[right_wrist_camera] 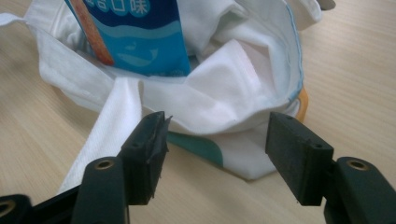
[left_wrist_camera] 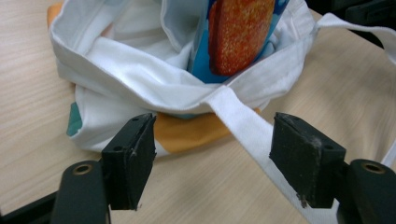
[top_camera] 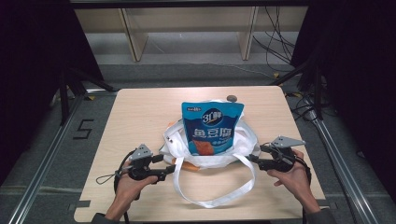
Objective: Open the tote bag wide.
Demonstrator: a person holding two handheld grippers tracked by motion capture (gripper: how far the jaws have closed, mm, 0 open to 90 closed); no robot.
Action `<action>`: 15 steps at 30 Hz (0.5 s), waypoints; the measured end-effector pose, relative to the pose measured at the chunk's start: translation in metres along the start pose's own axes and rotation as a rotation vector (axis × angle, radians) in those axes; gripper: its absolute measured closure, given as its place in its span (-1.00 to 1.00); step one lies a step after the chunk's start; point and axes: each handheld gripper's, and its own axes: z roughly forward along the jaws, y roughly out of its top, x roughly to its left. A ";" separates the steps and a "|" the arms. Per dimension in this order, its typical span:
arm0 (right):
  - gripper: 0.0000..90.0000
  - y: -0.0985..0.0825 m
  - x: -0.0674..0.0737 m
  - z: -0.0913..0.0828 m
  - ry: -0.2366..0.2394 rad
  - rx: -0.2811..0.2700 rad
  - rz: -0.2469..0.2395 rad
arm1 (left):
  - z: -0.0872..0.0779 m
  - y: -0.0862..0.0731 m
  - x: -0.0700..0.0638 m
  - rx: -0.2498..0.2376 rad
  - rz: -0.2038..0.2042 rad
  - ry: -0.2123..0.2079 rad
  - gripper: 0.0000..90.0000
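A white cloth tote bag (top_camera: 243, 140) lies crumpled in the middle of the wooden table (top_camera: 140, 112). A blue snack pouch (top_camera: 211, 126) stands upright in its mouth. My left gripper (top_camera: 170, 165) is at the bag's left edge, and my right gripper (top_camera: 256, 158) at its right edge. In the left gripper view the left gripper (left_wrist_camera: 212, 144) is open, and the bag's strap (left_wrist_camera: 247, 130) runs between the jaws untouched, with the pouch (left_wrist_camera: 238, 37) beyond. In the right gripper view the right gripper (right_wrist_camera: 217, 140) is open just short of the bag's rim (right_wrist_camera: 224, 88), with nothing pressed.
The bag's long strap loop (top_camera: 219, 198) lies on the table towards the front edge. A small dark round knob (top_camera: 231, 98) sits at the table's far edge. Metal rails (top_camera: 46, 158) flank the table, and a wooden shelf frame (top_camera: 135, 37) and cables (top_camera: 275, 42) are on the floor beyond.
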 end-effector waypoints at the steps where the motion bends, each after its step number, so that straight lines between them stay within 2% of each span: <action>1: -0.16 -0.001 0.000 -0.001 0.002 0.004 0.004 | 0.001 -0.002 0.000 0.000 0.005 0.004 -0.34; 2: -0.17 -0.002 -0.002 -0.001 -0.002 -0.013 -0.027 | 0.001 -0.003 0.001 0.008 0.005 0.004 -0.35; 3: -0.17 -0.002 -0.002 -0.001 -0.002 -0.013 -0.027 | 0.001 -0.005 0.000 0.006 0.003 0.009 -0.35; 4: -0.19 -0.002 0.000 -0.004 -0.003 -0.014 0.024 | 0.001 -0.007 -0.001 0.009 0.004 0.018 -0.36; 6: -0.20 -0.003 0.002 -0.007 -0.008 -0.016 0.041 | 0.001 -0.009 -0.001 0.001 0.009 0.010 -0.36; 8: -0.20 -0.003 0.003 -0.008 0.002 -0.012 0.041 | 0.000 -0.010 -0.001 0.005 0.015 0.008 -0.38; 10: -0.22 -0.004 0.005 -0.009 -0.006 -0.029 0.045 | -0.002 -0.011 -0.004 0.005 -0.001 0.021 -0.39; 12: -0.22 -0.005 0.005 -0.011 0.000 -0.022 0.039 | -0.003 -0.014 -0.004 -0.005 0.015 0.040 -0.41; 13: -0.22 -0.006 0.006 -0.012 -0.012 -0.030 0.035 | -0.004 -0.015 -0.004 0.003 0.030 0.043 -0.41; 14: -0.22 -0.007 0.006 -0.012 -0.003 -0.036 0.034 | -0.004 -0.016 -0.004 0.010 0.043 0.051 -0.41; 15: -0.22 -0.009 0.007 -0.014 -0.005 -0.024 0.042 | -0.005 -0.018 -0.005 0.018 0.037 0.051 -0.41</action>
